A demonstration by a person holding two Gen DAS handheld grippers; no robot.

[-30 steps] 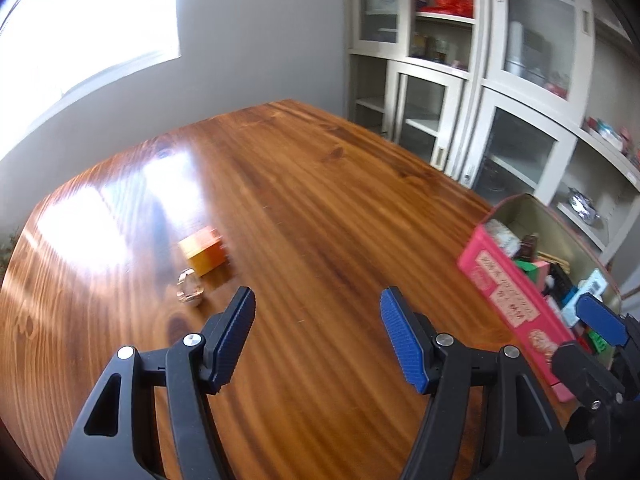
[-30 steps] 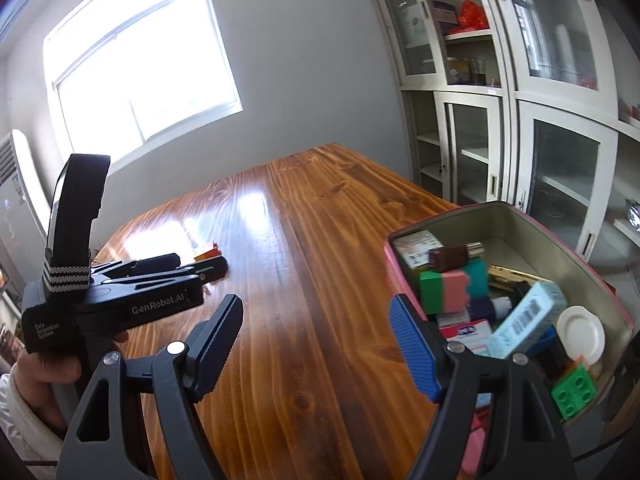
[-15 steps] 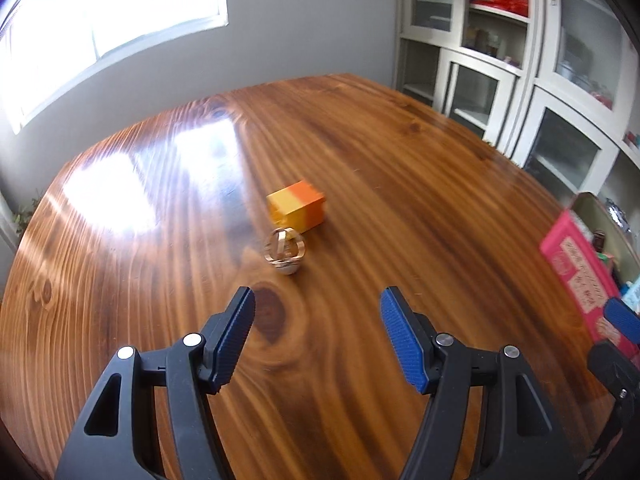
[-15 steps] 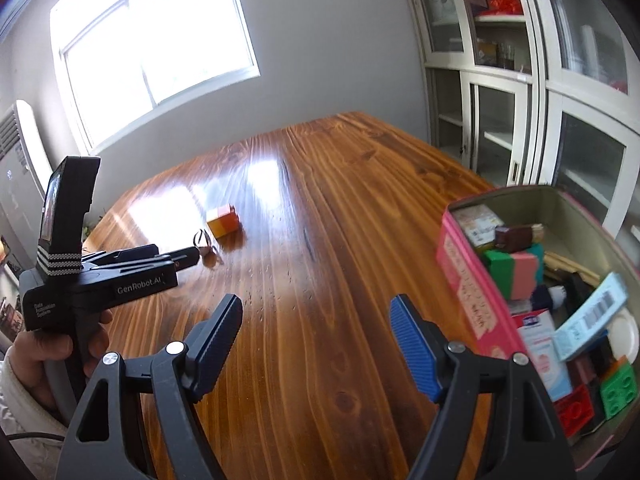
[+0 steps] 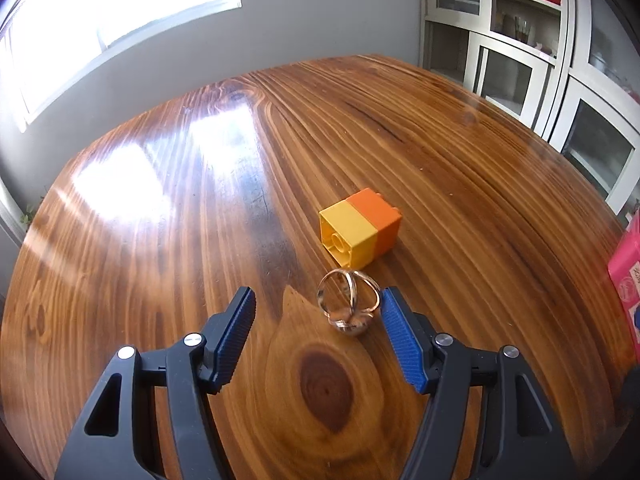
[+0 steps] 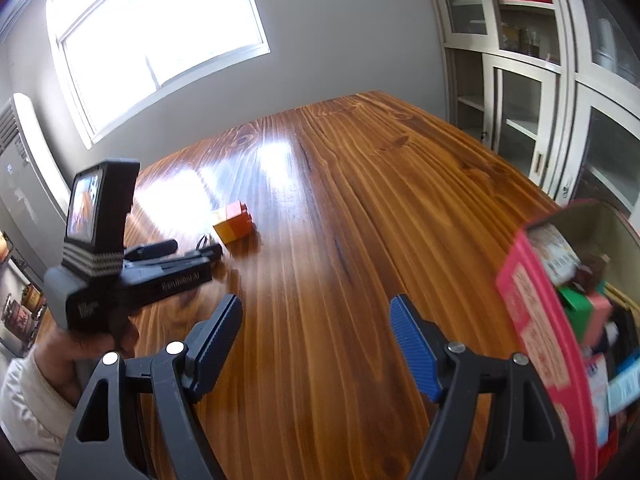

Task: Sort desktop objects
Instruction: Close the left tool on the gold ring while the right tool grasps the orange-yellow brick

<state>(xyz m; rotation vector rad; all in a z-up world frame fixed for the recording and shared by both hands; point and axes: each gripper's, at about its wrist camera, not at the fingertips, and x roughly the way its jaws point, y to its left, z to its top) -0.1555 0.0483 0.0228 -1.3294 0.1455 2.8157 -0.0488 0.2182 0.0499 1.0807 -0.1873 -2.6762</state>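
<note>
A small gold ring-shaped trinket (image 5: 349, 306) stands on the wooden table (image 5: 460, 184), between the tips of my open left gripper (image 5: 318, 314), close to its right pad. Just behind it lies a yellow and orange block (image 5: 360, 228). In the right wrist view the left gripper (image 6: 192, 250) reaches toward the trinket (image 6: 204, 241) beside the block (image 6: 233, 222). My right gripper (image 6: 316, 330) is open and empty above bare table. A pink box (image 6: 532, 320) full of sorted items sits at the right.
White glass-door cabinets (image 6: 540, 60) stand along the right wall beyond the table edge. A window (image 6: 160, 28) lights the far side and glares on the table. The pink box's corner (image 5: 626, 264) shows at the right in the left wrist view.
My left gripper has swung left and moved forward and down, so the trinket now sits between its fingertips. The right gripper has shifted left, putting the pink box at the frame's right edge.
</note>
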